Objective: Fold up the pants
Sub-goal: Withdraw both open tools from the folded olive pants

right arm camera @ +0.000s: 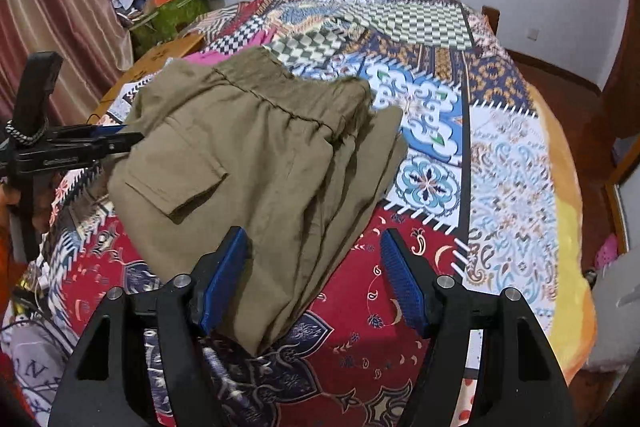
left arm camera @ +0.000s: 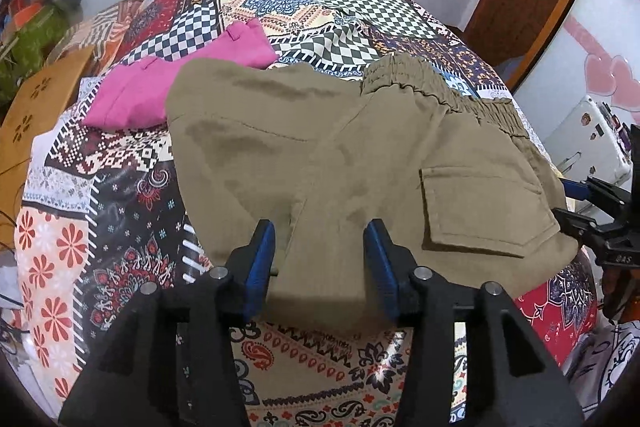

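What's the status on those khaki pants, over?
Left gripper open, right gripper open, neither pinching cloth. Khaki pants folded on the bedspread. Pink garment touching the far edge, not blocking.

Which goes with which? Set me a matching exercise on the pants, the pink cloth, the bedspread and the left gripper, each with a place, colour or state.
1 pants
2 pink cloth
3 bedspread
4 left gripper

A open
B patchwork print
C khaki, pocket flap on top
D lying beyond the pants

Pairs: 1-C, 2-D, 3-B, 4-A
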Demonstrator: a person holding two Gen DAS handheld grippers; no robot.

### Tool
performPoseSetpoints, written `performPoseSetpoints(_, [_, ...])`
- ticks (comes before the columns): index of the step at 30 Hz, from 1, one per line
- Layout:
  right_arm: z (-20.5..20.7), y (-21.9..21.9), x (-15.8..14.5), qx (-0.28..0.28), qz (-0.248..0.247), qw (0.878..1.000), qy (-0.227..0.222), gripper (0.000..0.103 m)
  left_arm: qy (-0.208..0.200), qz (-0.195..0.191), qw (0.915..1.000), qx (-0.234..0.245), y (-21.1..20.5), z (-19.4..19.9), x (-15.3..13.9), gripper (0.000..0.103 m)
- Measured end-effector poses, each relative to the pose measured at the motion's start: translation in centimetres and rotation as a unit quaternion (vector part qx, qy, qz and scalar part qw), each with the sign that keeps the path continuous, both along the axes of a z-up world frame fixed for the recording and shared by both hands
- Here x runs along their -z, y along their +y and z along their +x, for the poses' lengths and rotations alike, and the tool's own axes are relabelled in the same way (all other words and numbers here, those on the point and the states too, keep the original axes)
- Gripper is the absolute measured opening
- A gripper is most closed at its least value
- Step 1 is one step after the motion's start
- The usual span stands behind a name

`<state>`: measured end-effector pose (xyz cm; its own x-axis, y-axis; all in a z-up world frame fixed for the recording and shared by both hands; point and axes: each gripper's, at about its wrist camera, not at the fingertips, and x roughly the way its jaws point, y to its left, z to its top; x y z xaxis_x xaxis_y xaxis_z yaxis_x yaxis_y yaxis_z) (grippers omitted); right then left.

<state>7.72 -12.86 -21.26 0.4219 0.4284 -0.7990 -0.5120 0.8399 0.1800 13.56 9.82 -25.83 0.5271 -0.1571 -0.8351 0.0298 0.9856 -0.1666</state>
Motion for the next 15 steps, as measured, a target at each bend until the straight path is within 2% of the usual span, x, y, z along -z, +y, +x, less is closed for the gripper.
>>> performPoseSetpoints(6, [1.3, -0.2, 0.6, -0.001, -0.025, 1.0, -0.012, 0.065, 0.004, -0.003, 1.0, -0.002, -0.3, -1.3, 0.0, 0.048])
performPoseSetpoints(11, [3.0, -0.5, 1.3, 0.005, -0.04, 0.999, -0.014, 0.065, 0.007, -0.024, 0.9997, -0.004, -0.9, -2.5, -0.1, 0.048])
performPoseSetpoints(15, [4.3, -0.9, 1.7, 0.018, -0.05, 0.998, -0.015, 0.065, 0.0, -0.01, 0.9999, -0.005, -1.1, -3.2, -0.4, 0.049])
